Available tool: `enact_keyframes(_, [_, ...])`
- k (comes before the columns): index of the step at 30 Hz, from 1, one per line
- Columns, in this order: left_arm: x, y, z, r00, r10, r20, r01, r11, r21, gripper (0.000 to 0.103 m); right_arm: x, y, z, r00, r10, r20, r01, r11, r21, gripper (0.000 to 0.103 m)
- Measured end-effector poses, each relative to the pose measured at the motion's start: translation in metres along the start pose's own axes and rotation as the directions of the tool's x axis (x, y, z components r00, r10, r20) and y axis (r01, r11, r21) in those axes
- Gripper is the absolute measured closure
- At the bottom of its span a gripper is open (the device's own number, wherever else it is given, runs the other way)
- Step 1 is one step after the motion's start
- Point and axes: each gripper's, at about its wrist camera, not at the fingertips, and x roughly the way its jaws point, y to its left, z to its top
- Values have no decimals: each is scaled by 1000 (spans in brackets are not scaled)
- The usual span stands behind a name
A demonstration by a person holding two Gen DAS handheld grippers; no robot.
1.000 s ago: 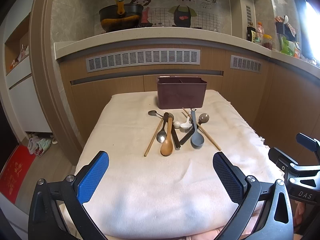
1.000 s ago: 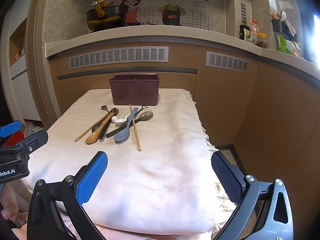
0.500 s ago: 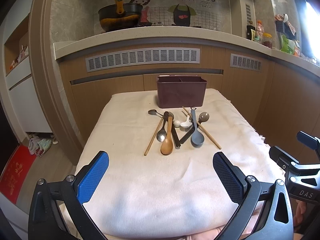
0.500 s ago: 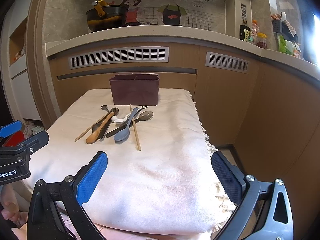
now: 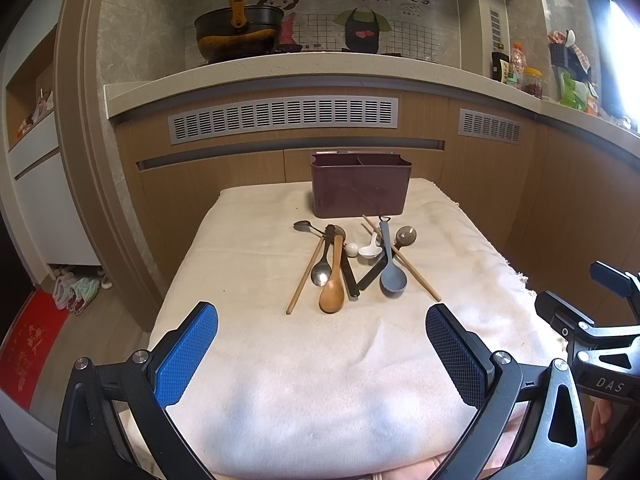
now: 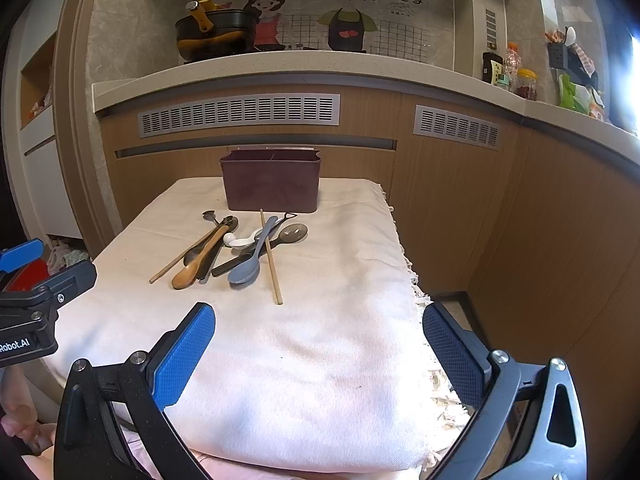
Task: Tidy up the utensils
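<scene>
Both hand-held grippers: spread wide, empty | utensils (image 5: pixel 352 264) well ahead | holder (image 5: pixel 361 189) beyond

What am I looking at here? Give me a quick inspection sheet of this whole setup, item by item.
Surface: table under a cream cloth.
Job's things: maroon utensil holder at the far end; wooden spoon, grey-blue spoon, metal spoon, white spoon and chopsticks piled in front of it.
Clutter: nothing seen.
Grippers: left gripper and right gripper, both open, empty, short of the pile.
Cables: nothing seen.
Surroundings: kitchen counter with a black pan and jars.
</scene>
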Motion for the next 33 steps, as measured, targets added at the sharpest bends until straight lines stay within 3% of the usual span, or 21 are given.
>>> enact_keyframes(6, [18,7,21,1000,-3,8,3,1000,13,0,17,-9,20,999,-22,35,23,1000,-4,0])
enact_keyframes(11, [59,16,49,1000,-19,11,19,999,27,0,47,-14,52,996,-49,80,52,998,-33,0])
enact_keyframes(16, [110,32,72,998,-60,-30,61,998,9,0,107,-12,73,1000,-11,5,11,999,-46,0])
enact_keyframes(20, [140,48,81,998,-47,-39,48,999,10,1,156,-3,76,997,8,-78,-12,998,-57,0])
enact_keyframes(25, [176,72,79,993,-44,-106,36,996,-77,1,210,19,79,981,61,-183,-74,995,-63,1])
enact_keyframes(27, [186,80,76,992,-32,-122,20,994,-103,1,225,31,79,974,79,-214,-95,993,-68,6])
enact_keyframes(30, [197,90,71,991,-13,-134,-4,992,-128,1,244,50,78,959,108,-262,-136,986,-92,36])
enact_keyframes(32, [204,96,69,987,-29,-156,6,989,-149,1,255,59,77,947,126,-295,-160,982,-96,62])
enact_keyframes(33, [207,98,68,985,-41,-169,13,987,-162,1,262,63,77,939,142,-314,-178,980,-89,65])
